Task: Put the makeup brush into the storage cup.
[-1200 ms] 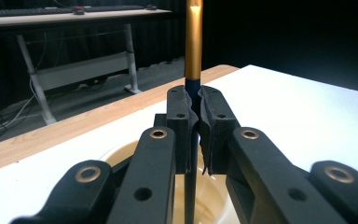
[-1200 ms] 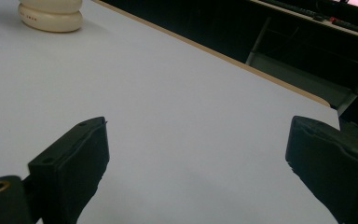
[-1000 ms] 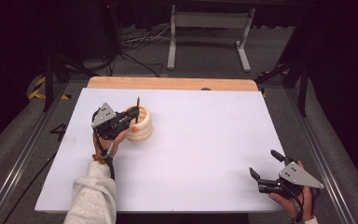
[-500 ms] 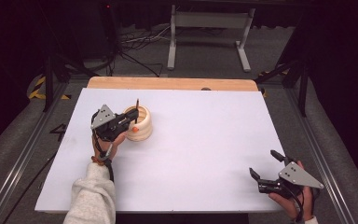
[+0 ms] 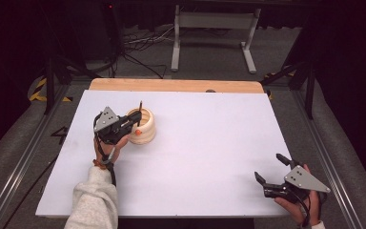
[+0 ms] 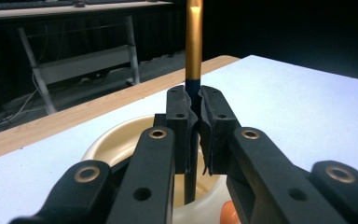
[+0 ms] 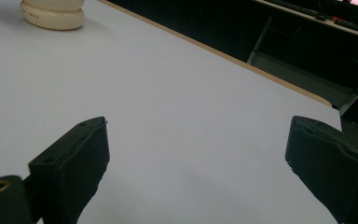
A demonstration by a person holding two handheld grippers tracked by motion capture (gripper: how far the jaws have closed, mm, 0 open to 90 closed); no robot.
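Observation:
A cream ribbed holder (image 5: 143, 126) stands on the white table top (image 5: 209, 143) at the left; its base (image 7: 53, 14) shows far off in the right gripper view. My left gripper (image 5: 132, 122) is at the holder's near rim, shut on a thin upright pencil (image 6: 193, 56) with a gold upper part and a dark lower part. The pencil's lower end reaches down inside the holder (image 6: 116, 140). The pencil's tip (image 5: 140, 106) sticks up above the holder. My right gripper (image 5: 269, 171) rests open at the table's near right corner, nothing between its fingers (image 7: 74, 158).
A wooden strip (image 5: 176, 86) runs along the table's far edge. Beyond it stand a metal frame (image 5: 214, 33) and cables on the floor. A small orange spot (image 5: 137, 132) shows at the holder's side by the left jaws.

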